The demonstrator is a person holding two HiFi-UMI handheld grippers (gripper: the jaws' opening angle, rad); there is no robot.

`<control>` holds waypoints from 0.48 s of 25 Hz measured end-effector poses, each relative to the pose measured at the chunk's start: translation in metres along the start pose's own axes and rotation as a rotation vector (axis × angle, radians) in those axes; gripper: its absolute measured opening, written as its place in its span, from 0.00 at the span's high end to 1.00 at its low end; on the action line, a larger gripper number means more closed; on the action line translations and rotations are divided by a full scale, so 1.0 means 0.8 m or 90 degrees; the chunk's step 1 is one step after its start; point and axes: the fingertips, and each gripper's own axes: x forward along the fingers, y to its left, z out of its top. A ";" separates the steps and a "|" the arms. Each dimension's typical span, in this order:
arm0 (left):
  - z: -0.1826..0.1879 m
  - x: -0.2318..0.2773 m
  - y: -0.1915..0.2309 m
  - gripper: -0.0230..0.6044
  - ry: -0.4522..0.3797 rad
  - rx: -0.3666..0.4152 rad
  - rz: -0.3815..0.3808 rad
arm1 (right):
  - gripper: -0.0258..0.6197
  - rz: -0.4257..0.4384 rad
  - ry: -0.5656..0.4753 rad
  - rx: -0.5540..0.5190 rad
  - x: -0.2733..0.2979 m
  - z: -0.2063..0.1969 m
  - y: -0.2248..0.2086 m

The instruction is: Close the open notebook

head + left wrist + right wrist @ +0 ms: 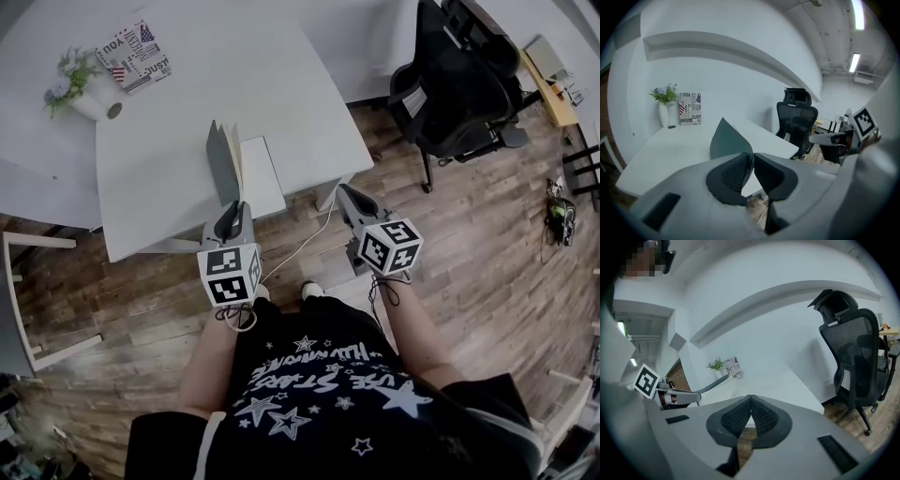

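A notebook [262, 173] lies at the front edge of the white table [178, 103], its white page facing up. Its grey cover [223, 161] stands upright at the left side. My left gripper [234, 208] is just in front of it, at the table edge. In the left gripper view the cover [726, 140] runs down between the jaws of the left gripper [752, 157], which are shut on its lower corner. My right gripper [349, 194] hangs over the floor, to the right of the notebook. Its jaws [751, 399] are shut with nothing between them.
At the table's far left stand a white vase of flowers [89, 94] and a printed card [134, 54]. A black office chair [459, 84] stands on the wooden floor to the right. A white cable [300, 246] runs across the floor under the table edge.
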 end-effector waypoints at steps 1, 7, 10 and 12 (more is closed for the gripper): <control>-0.002 0.007 -0.008 0.87 0.003 0.006 -0.001 | 0.95 -0.001 0.001 -0.001 -0.001 0.000 -0.006; -0.022 0.047 -0.044 0.87 0.034 0.017 -0.015 | 0.95 -0.001 0.011 0.007 -0.003 -0.005 -0.036; -0.037 0.065 -0.058 0.87 0.055 0.019 -0.020 | 0.95 0.001 0.023 0.013 -0.005 -0.013 -0.048; -0.047 0.076 -0.066 0.87 0.069 0.017 -0.021 | 0.95 0.003 0.032 0.016 -0.004 -0.018 -0.056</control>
